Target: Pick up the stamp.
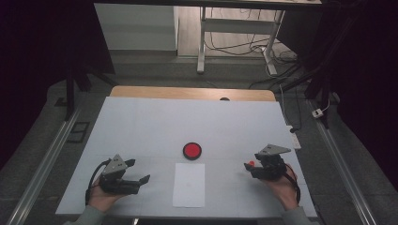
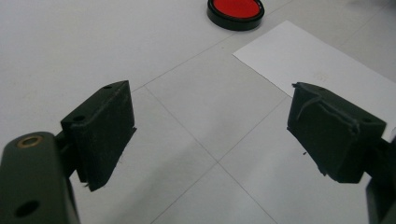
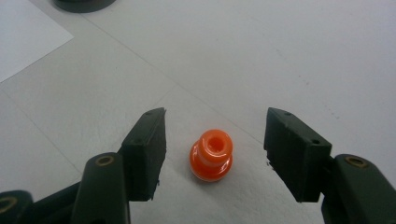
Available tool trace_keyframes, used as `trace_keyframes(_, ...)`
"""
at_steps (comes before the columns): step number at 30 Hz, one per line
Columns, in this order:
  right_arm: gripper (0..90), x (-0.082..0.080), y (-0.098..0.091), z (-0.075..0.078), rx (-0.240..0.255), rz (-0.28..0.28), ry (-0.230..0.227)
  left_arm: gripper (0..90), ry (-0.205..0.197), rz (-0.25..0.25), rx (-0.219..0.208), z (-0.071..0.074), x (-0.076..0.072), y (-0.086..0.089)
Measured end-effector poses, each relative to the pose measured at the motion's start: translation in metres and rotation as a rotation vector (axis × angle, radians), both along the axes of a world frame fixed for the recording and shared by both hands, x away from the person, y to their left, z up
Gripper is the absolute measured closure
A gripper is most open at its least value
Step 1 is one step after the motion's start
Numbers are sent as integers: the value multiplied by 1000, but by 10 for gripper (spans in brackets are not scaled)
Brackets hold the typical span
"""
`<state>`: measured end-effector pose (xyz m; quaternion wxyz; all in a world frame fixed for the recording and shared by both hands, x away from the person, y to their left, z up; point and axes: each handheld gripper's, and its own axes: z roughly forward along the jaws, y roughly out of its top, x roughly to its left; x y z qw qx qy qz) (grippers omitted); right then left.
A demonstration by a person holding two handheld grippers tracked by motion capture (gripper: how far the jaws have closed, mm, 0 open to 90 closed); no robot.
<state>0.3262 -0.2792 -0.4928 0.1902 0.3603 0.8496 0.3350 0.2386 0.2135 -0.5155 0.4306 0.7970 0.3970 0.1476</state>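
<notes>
A: A dim room is seen around a pale grey table, its top matt and scored by thin seams, with a wooden edge at the far side and cables on the floor beyond. What is being worked on?

B: A small orange stopper is stood upright on the bare table, between the jaws of the right gripper. In the high view it is seen as an orange speck at the tips of the right gripper, well to the right of the white sheet of paper.

A: Is it held?

B: Not yet. The jaws are stood wide to either side, and clear gaps are left between the pads and the stopper. Nothing is gripped.

A: How is it likely to handle?

B: It is judged to be very light and glossy, perhaps hard plastic or glazed, so it may slip or be tipped over by an uneven touch. It is round, with a bulging base, a narrower neck banded in paler orange, and a hole in the top. The wide base is probably the best place to be squeezed, low down and square on.

A: And the other hand?

B: The left gripper is held open over the table with nothing between its worn black rubber pads. Ahead of it a round red disc in a black rim is seen, just beyond the far edge of the paper.
</notes>
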Motion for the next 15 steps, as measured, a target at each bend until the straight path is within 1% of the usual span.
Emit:
trace_keyframes(2,423,0,-1,-1,10,-2,0,148,0,0,1,0,0,0)
trace_keyframes(7,467,1,-2,-3,4,-4,7,148,0,3,1,0,0,1)
trace_keyframes(9,502,1,-3,-5,12,-9,4,148,0,4,2,0,0,1)
trace_keyframes(15,565,1,-4,-7,18,-11,12,148,0,4,4,-1,0,1)
